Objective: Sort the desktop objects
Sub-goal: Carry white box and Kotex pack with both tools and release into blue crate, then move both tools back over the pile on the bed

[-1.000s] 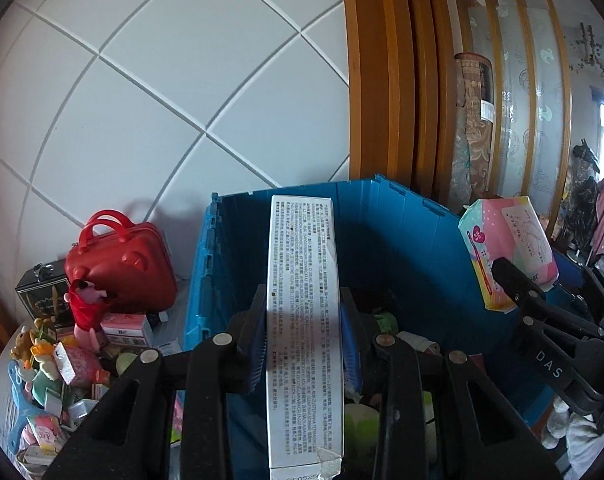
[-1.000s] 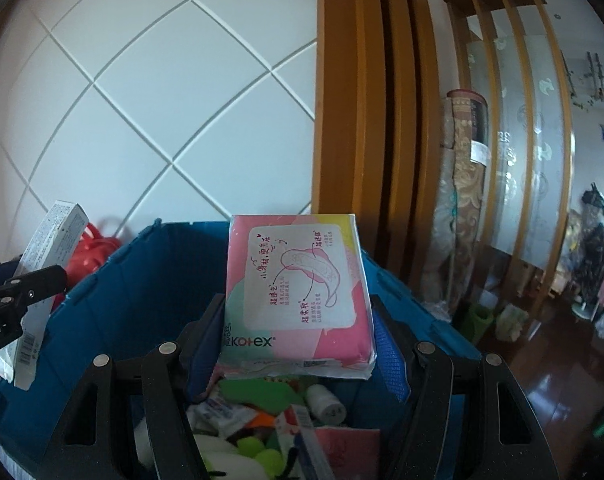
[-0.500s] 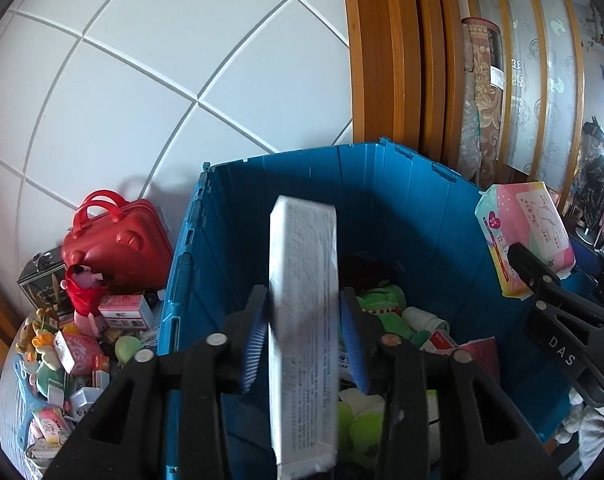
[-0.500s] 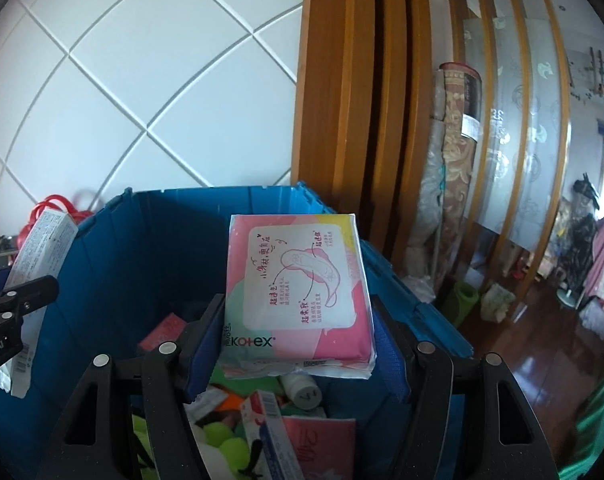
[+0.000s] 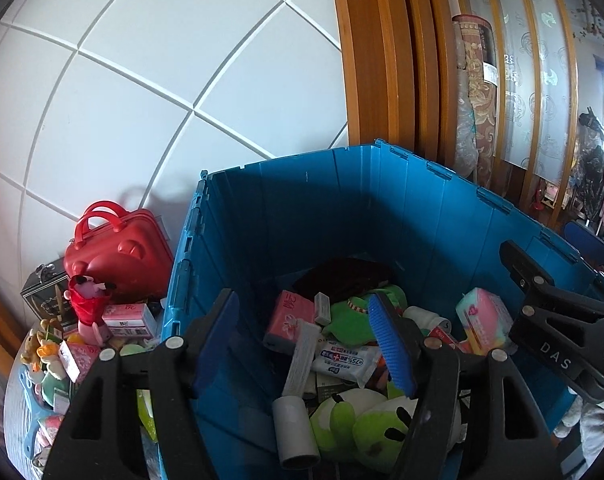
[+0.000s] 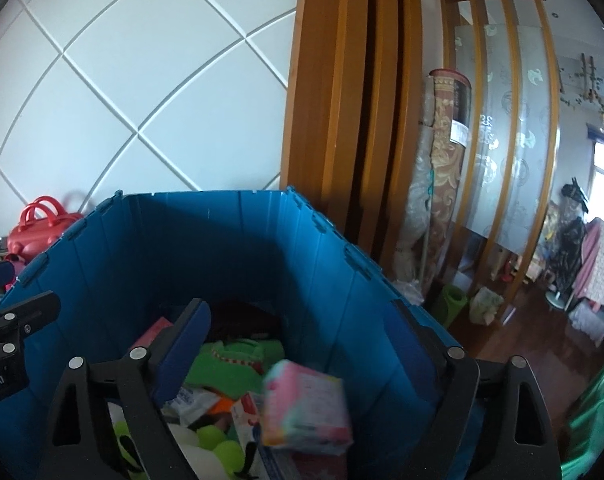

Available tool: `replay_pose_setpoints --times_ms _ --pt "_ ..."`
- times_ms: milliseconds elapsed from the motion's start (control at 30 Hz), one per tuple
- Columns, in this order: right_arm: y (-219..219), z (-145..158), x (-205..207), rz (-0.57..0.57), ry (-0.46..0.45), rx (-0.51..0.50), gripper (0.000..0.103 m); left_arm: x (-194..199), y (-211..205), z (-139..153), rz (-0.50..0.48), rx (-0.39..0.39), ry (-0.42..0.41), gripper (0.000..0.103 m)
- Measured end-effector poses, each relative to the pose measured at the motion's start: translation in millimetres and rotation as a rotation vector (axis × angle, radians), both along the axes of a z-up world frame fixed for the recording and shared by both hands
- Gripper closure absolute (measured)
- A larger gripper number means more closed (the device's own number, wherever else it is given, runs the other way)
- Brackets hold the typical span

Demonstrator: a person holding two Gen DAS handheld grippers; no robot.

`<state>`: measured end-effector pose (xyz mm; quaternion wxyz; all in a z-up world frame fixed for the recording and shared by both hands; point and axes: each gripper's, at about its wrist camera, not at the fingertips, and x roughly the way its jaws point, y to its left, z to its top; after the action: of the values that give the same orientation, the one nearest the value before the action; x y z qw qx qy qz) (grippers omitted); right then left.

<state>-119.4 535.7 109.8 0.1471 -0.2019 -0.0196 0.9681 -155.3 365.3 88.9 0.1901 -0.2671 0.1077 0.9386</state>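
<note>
A deep blue crate [image 5: 442,216] holds a pile of sorted items. My left gripper [image 5: 302,344] is open and empty above the crate's left side. The long white box [image 5: 300,358] lies on the pile below it, among a green plush [image 5: 358,428] and tissue packs. My right gripper [image 6: 302,344] is open and empty over the crate [image 6: 230,240]. The pink pad pack [image 6: 306,412] is blurred below its fingers, over the pile. The pack also shows in the left wrist view [image 5: 484,320], beside the right gripper's body.
A red toy case [image 5: 118,252], a black box [image 5: 46,292] and several small toys and packets [image 5: 78,344] stand left of the crate. A white tiled wall is behind. Wooden door frames [image 6: 350,120] and a rolled carpet [image 6: 442,168] are to the right.
Both grippers opened. The white box left the left gripper and now lies in the crate. The pink pack left the right gripper and has dropped toward the pile.
</note>
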Motion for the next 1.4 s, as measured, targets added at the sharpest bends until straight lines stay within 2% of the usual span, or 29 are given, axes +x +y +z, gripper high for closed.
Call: replay_pose_setpoints --times_ms 100,167,233,400,600,800,867,900,967,1200,1400 --pt "1 0 0 -0.007 0.004 -0.007 0.011 2 0 0 -0.003 -0.005 0.008 0.036" --pt "2 1 0 -0.001 0.008 -0.013 0.002 2 1 -1 -0.002 -0.005 0.011 0.036" --pt "2 1 1 0.004 0.012 -0.012 0.000 2 0 0 -0.003 -0.003 0.011 0.036" --pt "8 1 1 0.008 0.015 -0.050 0.000 3 -2 0 0.001 0.002 0.019 0.036" --pt "10 1 4 0.029 0.031 -0.072 0.000 18 -7 3 0.009 0.018 0.112 0.036" --pt "-7 3 18 0.061 0.064 -0.063 0.000 36 -44 9 0.033 0.112 0.096 0.036" --pt "-19 10 25 0.106 0.090 -0.064 0.000 42 -61 9 0.063 0.122 0.099 0.033" --pt "-27 13 28 0.127 0.108 -0.060 0.000 44 -70 9 0.081 0.127 0.099 0.027" --pt "-47 20 36 0.186 0.145 -0.050 0.000 50 -91 9 0.121 0.145 0.109 0.024" --pt "-123 28 47 0.378 0.182 -0.037 0.000 66 -168 2 0.275 0.167 0.129 0.023" --pt "-194 33 61 0.538 0.204 -0.011 0.000 75 -236 -13 0.396 0.179 0.096 0.022"
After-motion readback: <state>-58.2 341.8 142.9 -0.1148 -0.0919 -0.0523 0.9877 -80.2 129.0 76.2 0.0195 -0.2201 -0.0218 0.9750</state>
